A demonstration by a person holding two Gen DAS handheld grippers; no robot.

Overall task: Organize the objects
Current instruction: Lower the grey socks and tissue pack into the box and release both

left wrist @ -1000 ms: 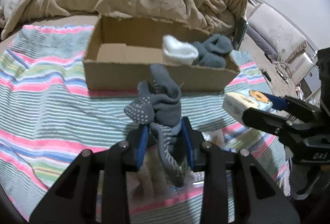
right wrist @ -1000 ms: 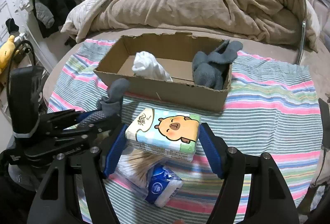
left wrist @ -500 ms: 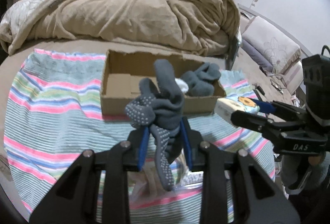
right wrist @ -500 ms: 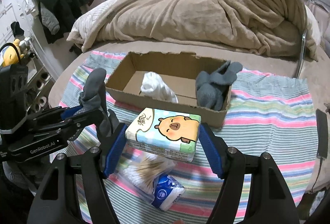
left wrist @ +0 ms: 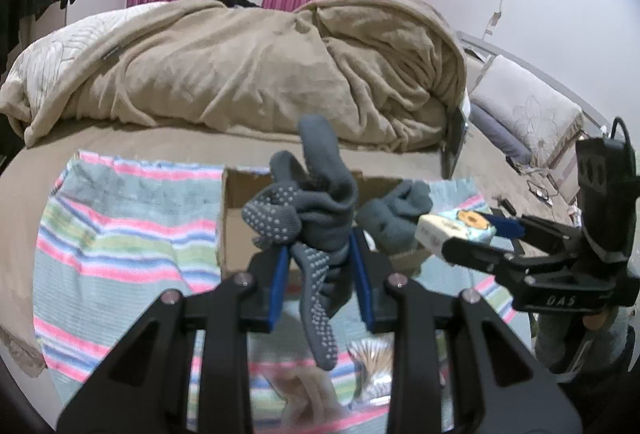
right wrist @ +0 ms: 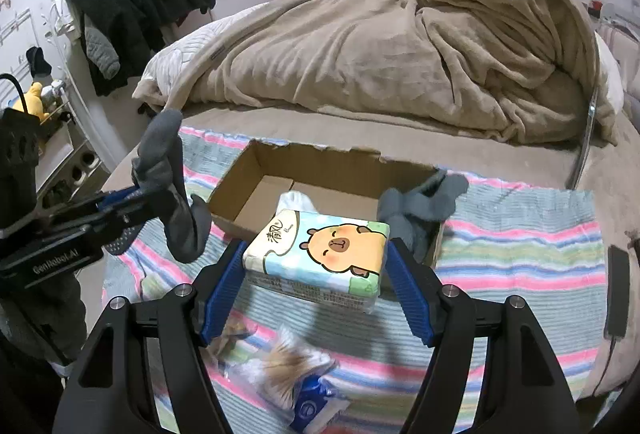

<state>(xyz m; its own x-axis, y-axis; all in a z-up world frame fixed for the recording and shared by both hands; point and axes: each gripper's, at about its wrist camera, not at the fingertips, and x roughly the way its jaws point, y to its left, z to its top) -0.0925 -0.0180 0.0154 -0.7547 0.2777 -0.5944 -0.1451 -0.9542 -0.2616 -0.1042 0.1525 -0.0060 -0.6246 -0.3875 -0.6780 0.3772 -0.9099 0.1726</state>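
While clamped: sock [left wrist: 320,230], tissue pack [right wrist: 320,254].

Knitted grey sock [left wrist: 320,202] with rubbery grip dots, glossy plastic-wrapped tissue pack [right wrist: 320,254], matt corrugated cardboard box [right wrist: 256,174], woven striped cloth [right wrist: 520,246], plush beige blanket [right wrist: 380,46].

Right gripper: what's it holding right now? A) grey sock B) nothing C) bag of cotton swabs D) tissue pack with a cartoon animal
D: the right gripper is shut on the tissue pack, lifted above the striped cloth; the grey sock is in the left gripper.
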